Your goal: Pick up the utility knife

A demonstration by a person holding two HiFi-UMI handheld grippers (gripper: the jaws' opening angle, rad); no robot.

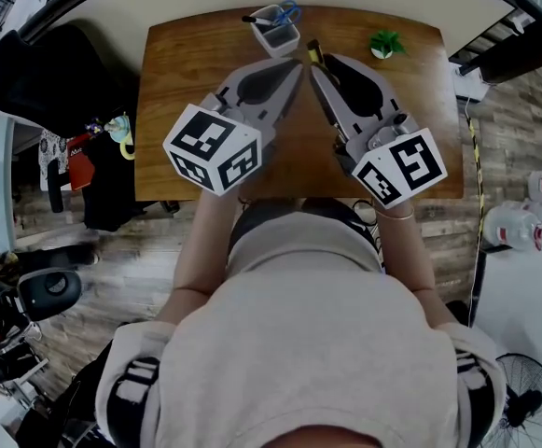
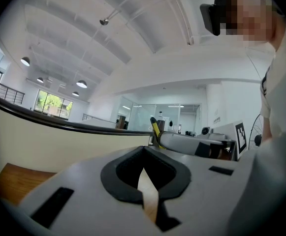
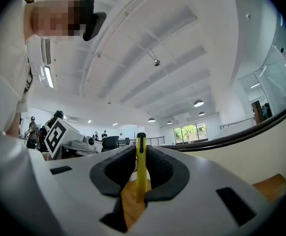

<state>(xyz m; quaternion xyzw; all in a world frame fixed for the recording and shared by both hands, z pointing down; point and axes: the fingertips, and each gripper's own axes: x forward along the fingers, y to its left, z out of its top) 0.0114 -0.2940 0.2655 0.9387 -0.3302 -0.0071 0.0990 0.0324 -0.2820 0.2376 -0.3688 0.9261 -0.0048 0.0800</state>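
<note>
The right tongs hide most of the utility knife, only its yellow edge showing.

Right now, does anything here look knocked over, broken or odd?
Nothing stands out. The white pen holder and small green plant stand undisturbed at the brown wooden table's far edge, and the right gripper is clamped on the yellow utility knife.

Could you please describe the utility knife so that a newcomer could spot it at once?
Over the wooden table, find the right gripper, which points toward the far edge. The knife is the slim yellow bar with a black tip clamped in it. The left gripper beside it is shut and empty, and the scissors stand in the white cup beyond.
</note>
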